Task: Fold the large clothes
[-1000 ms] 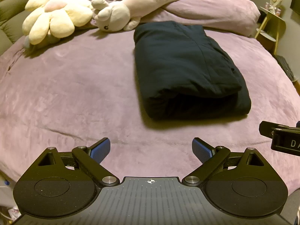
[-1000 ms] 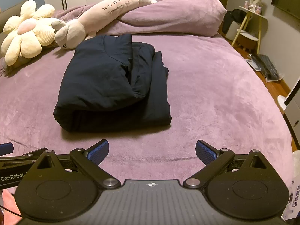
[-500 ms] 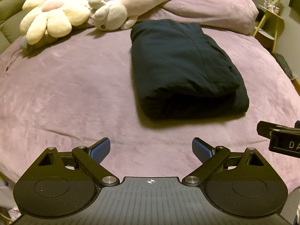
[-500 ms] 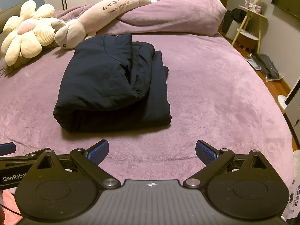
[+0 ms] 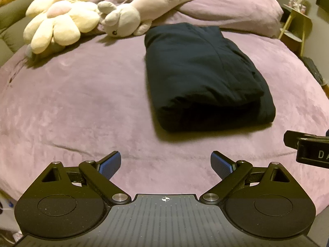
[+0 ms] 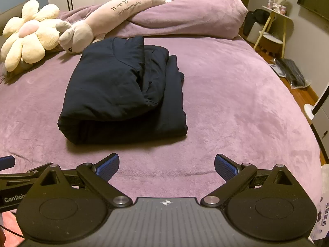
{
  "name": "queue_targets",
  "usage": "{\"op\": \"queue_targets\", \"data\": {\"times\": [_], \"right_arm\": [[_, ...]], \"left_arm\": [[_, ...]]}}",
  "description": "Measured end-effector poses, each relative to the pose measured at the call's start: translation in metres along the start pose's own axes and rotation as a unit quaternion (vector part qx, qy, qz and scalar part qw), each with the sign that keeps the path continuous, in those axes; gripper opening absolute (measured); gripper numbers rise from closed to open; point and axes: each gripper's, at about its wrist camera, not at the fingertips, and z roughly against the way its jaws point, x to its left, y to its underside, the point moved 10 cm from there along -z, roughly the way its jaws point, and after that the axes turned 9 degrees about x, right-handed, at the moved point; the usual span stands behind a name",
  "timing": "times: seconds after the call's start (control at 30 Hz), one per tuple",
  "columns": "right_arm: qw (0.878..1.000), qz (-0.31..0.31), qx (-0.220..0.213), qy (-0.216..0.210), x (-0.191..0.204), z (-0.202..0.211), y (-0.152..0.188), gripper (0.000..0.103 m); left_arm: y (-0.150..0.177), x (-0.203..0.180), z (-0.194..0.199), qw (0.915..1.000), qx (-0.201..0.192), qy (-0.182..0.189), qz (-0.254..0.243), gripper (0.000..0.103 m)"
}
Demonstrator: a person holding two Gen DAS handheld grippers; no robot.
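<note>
Both the left gripper (image 5: pixel 165 165) and right gripper (image 6: pixel 166 167) hover spread apart near the folded dark garment's (image 6: pixel 123 90) front edge, bare purple bedspread (image 6: pixel 236 103) on either side

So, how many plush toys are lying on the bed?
2. A cream flower plush lies at the far left of the bed; a long pink animal plush lies beside it, across the duvet. Others may be hidden.

The matte black left gripper (image 5: pixel 165 163) and right gripper (image 6: pixel 166 164) are showing blue ribbed pads (image 6: pixel 108 167), silver pivot screws (image 5: pixel 118 196), and white "GenRobo" lettering (image 6: pixel 15 199).
</note>
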Motion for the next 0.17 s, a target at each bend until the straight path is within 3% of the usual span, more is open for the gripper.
{"op": "queue_targets", "data": {"times": [0.17], "right_arm": [[1.0,-0.001,-0.001,0.002,-0.0004,0.0005,0.0005,0.099]], "left_arm": [[0.0001,-0.0037,0.0016,1.0,-0.004,0.001,-0.007,0.097]]}}
